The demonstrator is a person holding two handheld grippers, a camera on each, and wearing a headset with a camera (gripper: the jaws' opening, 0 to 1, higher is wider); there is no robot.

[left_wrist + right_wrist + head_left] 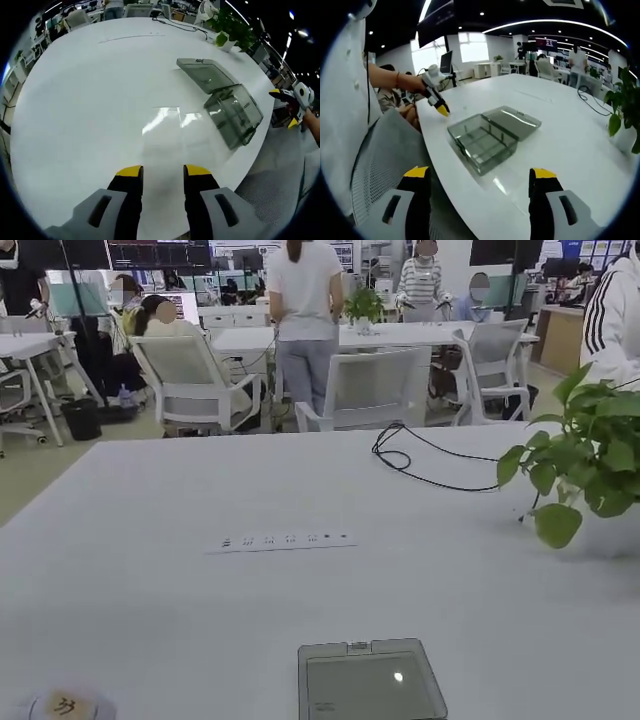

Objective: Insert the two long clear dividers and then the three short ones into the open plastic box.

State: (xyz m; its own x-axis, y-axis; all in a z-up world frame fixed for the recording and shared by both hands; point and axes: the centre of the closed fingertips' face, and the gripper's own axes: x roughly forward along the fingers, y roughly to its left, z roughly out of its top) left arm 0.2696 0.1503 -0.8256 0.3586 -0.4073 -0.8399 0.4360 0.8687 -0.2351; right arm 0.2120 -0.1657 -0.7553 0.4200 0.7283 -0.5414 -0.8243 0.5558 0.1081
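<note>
The clear grey plastic box [232,114] lies open near the table's edge, its hinged lid [202,72] flat on the tabletop beside it. In the right gripper view the box [481,138] and its lid [516,120] sit ahead of my jaws, and the tray looks empty. The lid [370,680] also appears at the bottom of the head view. My left gripper [164,172] is open over bare table, short of the box, with nothing between its jaws. My right gripper [480,173] is open wide off the table edge, facing the box. Pale glints [170,117] lie on the table; I cannot tell if they are clear dividers.
A potted plant [585,465] stands at the right, with a black cable [420,455] beside it. A white power strip [280,539] lies mid-table. A small round tag marked 33 [68,706] sits at the near left. People and chairs are beyond the far edge.
</note>
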